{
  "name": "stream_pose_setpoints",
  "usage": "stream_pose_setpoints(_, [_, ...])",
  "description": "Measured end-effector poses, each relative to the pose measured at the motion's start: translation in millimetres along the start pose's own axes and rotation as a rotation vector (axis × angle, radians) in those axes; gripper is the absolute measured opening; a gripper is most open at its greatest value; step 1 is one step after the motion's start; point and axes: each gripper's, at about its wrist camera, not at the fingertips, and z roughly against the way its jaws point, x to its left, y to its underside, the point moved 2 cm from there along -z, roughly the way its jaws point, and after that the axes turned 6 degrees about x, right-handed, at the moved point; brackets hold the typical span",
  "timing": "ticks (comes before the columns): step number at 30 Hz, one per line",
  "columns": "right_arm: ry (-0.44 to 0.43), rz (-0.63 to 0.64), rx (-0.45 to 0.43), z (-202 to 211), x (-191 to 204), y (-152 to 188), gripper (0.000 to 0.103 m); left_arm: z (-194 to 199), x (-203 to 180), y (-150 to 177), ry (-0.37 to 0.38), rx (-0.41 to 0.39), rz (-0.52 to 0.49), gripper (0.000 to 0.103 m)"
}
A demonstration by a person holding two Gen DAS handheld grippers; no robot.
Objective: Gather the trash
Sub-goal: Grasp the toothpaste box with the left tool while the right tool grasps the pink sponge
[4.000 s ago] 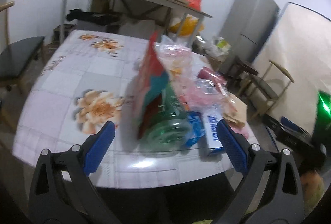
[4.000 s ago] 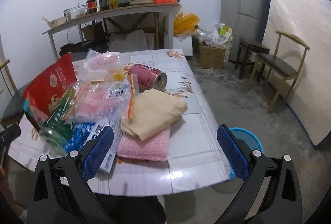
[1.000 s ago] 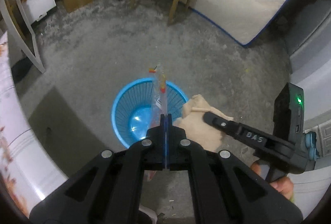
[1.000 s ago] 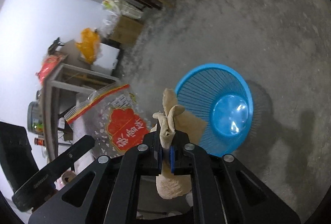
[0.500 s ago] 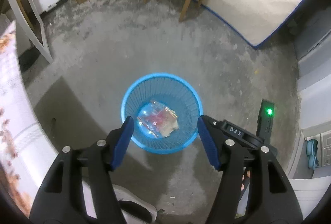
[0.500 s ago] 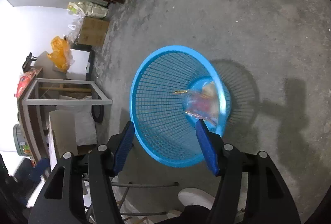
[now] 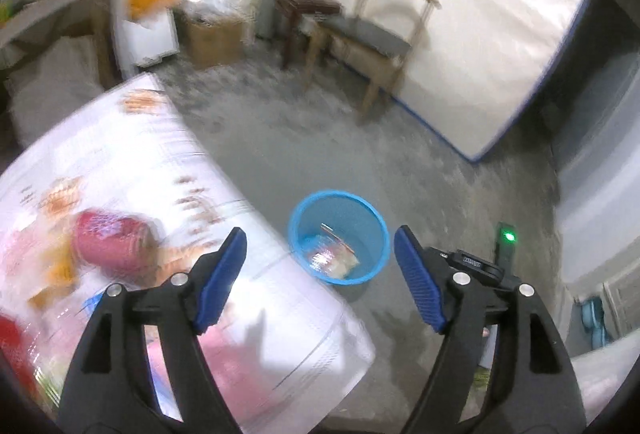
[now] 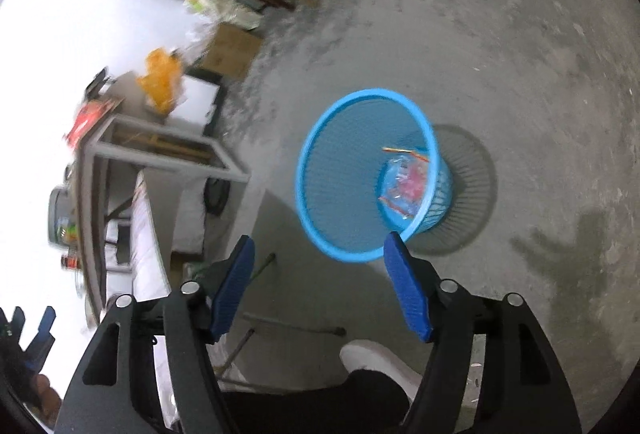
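The blue basket (image 7: pixel 339 236) stands on the concrete floor (image 7: pixel 304 153) just beside the corner of the worktop (image 7: pixel 168 169), and everything else is placed from it. Inside it, at the bottom, lies a clear plastic bag (image 8: pixel 404 185) with red print, and a pale crumpled piece shows next to the bag in the left wrist view. The left gripper (image 7: pixel 320 280) is spread wide with nothing between its blue pads, held above the worktop edge on the near side of the basket. The right gripper (image 8: pixel 319 288) is likewise wide apart and empty, hovering above the floor on the near side of the basket, with the basket's rim just past its fingertips. On the worktop, away from the basket, blurred litter remains: a red can (image 7: pixel 110 242) lying on its side and a pink cloth (image 7: pixel 224 354) near the edge. Beyond the basket stands a wooden chair (image 7: pixel 376 33) against a leaning mattress (image 7: pixel 472 13), with a cardboard box (image 7: pixel 216 33) further off. Near the right gripper a white shoe (image 8: pixel 376 358) rests on the floor.
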Motion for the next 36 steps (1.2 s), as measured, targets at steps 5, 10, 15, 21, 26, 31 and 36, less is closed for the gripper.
stream_pose_setpoints(5, [-0.043,0.122,0.048,10.9,49.1,20.7,0.07,70.9,54.0,58.8,-0.136,-0.118,0.113,0.074])
stream_pose_setpoints(10, [-0.101,0.29,0.116,8.2,123.4,47.0,0.076,96.8,77.3,113.8,-0.197,-0.145,0.18,0.074])
stream_pose_setpoints(15, [-0.119,0.491,0.227,-11.1,199.0,97.8,0.08,83.9,64.0,158.7,-0.269,-0.126,0.145,0.074])
stream_pose_setpoints(21, [-0.021,0.729,0.327,-41.6,258.0,165.1,0.084,65.4,57.3,197.0,-0.316,-0.113,0.121,0.074])
stream_pose_setpoints(26, [0.108,0.855,0.331,-62.1,282.0,200.9,0.084,53.7,57.5,207.5,-0.343,-0.115,0.115,0.072])
stream_pose_setpoints(31, [0.173,0.94,0.305,-75.1,300.4,213.0,0.084,42.7,54.8,211.2,-0.422,-0.092,0.088,0.066])
stream_pose_setpoints(36, [0.224,0.98,0.302,-89.9,311.3,223.4,0.087,35.3,61.4,210.4,-0.413,-0.071,0.106,0.06])
